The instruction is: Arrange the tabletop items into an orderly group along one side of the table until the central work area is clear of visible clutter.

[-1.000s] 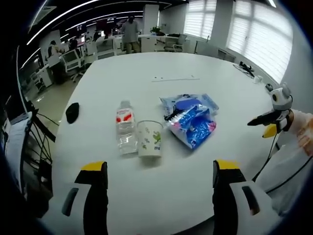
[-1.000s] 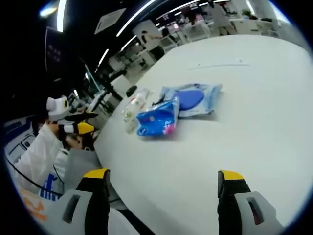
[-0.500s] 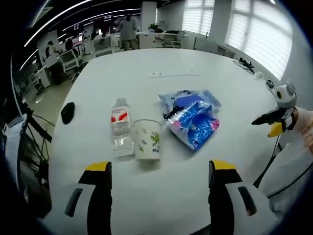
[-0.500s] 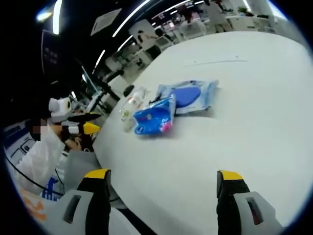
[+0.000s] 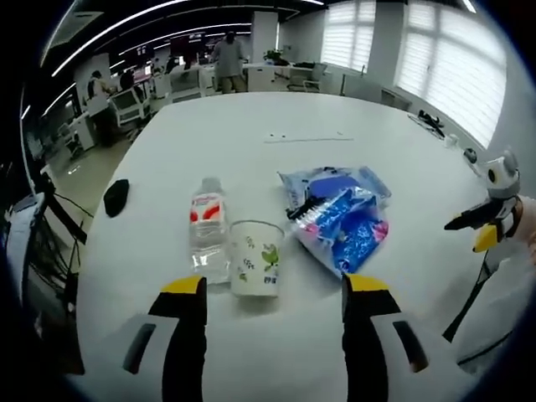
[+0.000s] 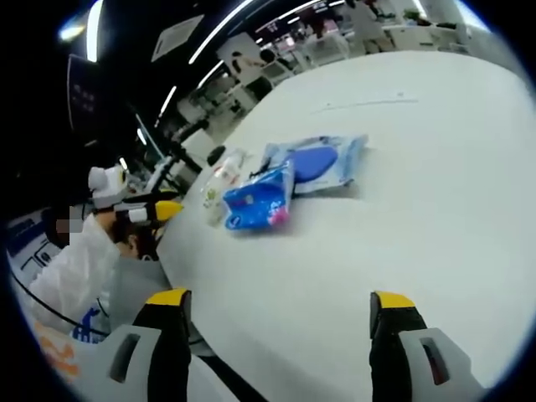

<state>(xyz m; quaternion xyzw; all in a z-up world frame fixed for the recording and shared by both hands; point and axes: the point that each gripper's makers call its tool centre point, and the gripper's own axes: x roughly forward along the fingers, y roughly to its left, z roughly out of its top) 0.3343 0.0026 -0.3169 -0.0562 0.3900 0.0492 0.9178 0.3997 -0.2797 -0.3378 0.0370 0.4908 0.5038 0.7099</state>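
Left gripper [image 5: 272, 289]: jaws apart, empty, at the bottom of the left gripper view, just short of the cup.
Right gripper [image 6: 272, 301]: jaws apart, empty, over bare table [image 6: 435, 184].
Paper cup [image 5: 255, 258]: centre frame, upright, touching the bottle; judged light and crushable, so grip gently at mid-wall.
Water bottle [image 5: 206, 228]: left of the cup, upright; judged rigid and heavier, so take the body.
Blue packets [image 5: 343, 219]: right of centre, overlapping; judged soft and slippery, so pinch an edge.
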